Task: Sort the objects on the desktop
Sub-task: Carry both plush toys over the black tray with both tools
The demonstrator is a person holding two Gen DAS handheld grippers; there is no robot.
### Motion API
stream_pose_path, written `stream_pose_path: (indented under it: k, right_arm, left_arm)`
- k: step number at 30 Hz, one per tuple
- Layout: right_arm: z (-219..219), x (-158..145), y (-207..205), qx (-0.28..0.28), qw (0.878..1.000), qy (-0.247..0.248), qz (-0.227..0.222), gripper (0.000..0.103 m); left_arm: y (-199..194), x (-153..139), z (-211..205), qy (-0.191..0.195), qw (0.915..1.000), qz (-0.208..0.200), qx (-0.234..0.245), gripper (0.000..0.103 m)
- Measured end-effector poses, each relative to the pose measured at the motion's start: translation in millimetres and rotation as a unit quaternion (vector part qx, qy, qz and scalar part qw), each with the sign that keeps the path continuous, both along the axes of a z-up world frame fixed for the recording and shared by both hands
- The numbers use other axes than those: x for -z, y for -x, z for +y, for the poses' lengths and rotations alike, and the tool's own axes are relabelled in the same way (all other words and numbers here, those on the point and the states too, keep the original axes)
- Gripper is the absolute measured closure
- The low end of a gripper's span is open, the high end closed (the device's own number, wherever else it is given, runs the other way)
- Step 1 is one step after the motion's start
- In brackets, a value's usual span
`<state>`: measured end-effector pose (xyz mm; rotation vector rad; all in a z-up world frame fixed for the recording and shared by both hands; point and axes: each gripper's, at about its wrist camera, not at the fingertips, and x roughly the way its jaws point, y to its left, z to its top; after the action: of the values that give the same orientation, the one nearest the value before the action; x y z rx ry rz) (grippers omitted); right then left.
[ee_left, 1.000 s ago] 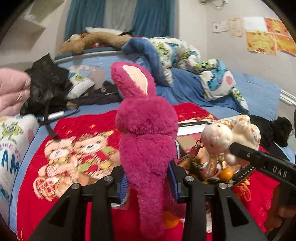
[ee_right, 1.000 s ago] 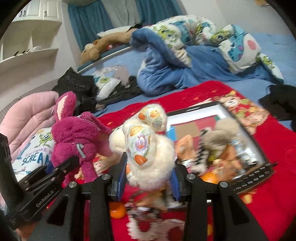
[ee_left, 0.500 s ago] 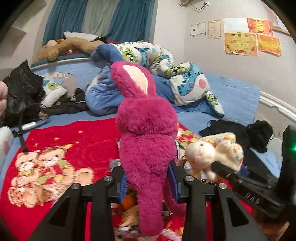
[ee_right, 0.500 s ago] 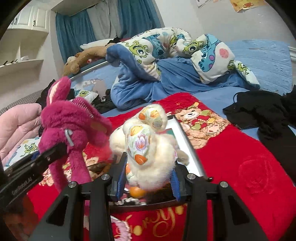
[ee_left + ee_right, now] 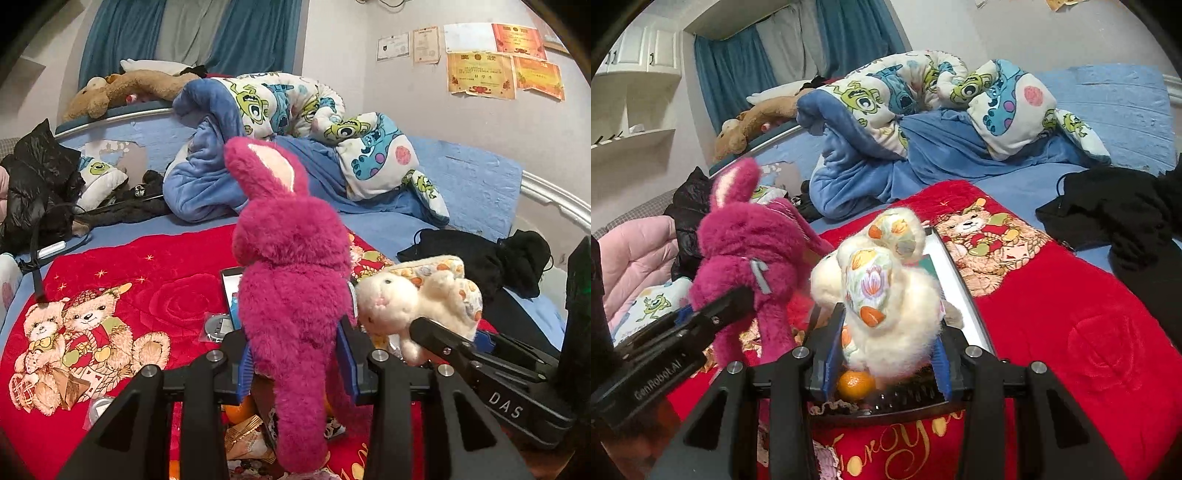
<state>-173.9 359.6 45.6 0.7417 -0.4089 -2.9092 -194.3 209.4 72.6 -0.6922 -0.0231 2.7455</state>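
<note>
My left gripper (image 5: 295, 363) is shut on a magenta plush rabbit (image 5: 291, 280) and holds it upright above the red blanket (image 5: 147, 295). My right gripper (image 5: 884, 354) is shut on a cream plush rabbit (image 5: 886, 295) with flowered ears. Each toy shows in the other view: the cream rabbit (image 5: 417, 295) to the right, the magenta rabbit (image 5: 753, 254) to the left. Below them lie an orange (image 5: 856, 384), a black-framed tray (image 5: 956, 291) and snack wrappers (image 5: 247, 439).
A rumpled blue monster-print quilt (image 5: 295, 147) lies behind on the blue bed. Black clothes (image 5: 1115, 214) lie at the right, a black jacket (image 5: 37, 184) and a pink quilt (image 5: 631, 258) at the left. A brown plush dog (image 5: 125, 86) rests on the headboard.
Both grippers have swung to the right and lifted with their toys still held. The view has turned from the blanket's left part toward the quilt and the wall.
</note>
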Motion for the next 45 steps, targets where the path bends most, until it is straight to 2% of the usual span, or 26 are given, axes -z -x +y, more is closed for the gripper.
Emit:
stream_pose_path:
  k: [11, 24, 32, 39, 42, 45]
  right_arm:
    - [5.4, 2.7, 23.0, -0.003, 1.0, 0.01, -0.003, 0.063]
    - [23.9, -3.7, 38.7, 0.008, 0.998, 0.056, 0.014, 0.063]
    - [16.3, 23.5, 61.1, 0.009, 0.998, 0.046, -0.036, 0.063]
    - [8.4, 42.6, 71.1, 0.004, 0.997, 0.039, -0.071, 0.062]
    - [10.5, 48.4, 73.8, 0.005, 0.996, 0.048, -0.078, 0.062]
    - [13.2, 53.4, 76.2, 0.005, 0.995, 0.053, -0.084, 0.061]
  left_arm:
    - [28.8, 2.6, 6.1, 0.012, 0.9999, -0.007, -0.007, 0.064]
    - [80.2, -6.2, 32.8, 0.025, 0.9997, 0.003, -0.008, 0.064]
    - [104.6, 40.0, 39.2, 0.032, 0.9983, -0.047, -0.012, 0.063]
    - [110.9, 64.2, 38.2, 0.036, 0.9976, -0.058, -0.013, 0.062]
    - [113.1, 76.0, 38.7, 0.049, 0.9966, -0.064, -0.017, 0.062]
    - [114.8, 83.2, 36.3, 0.044, 0.9965, -0.07, -0.016, 0.062]
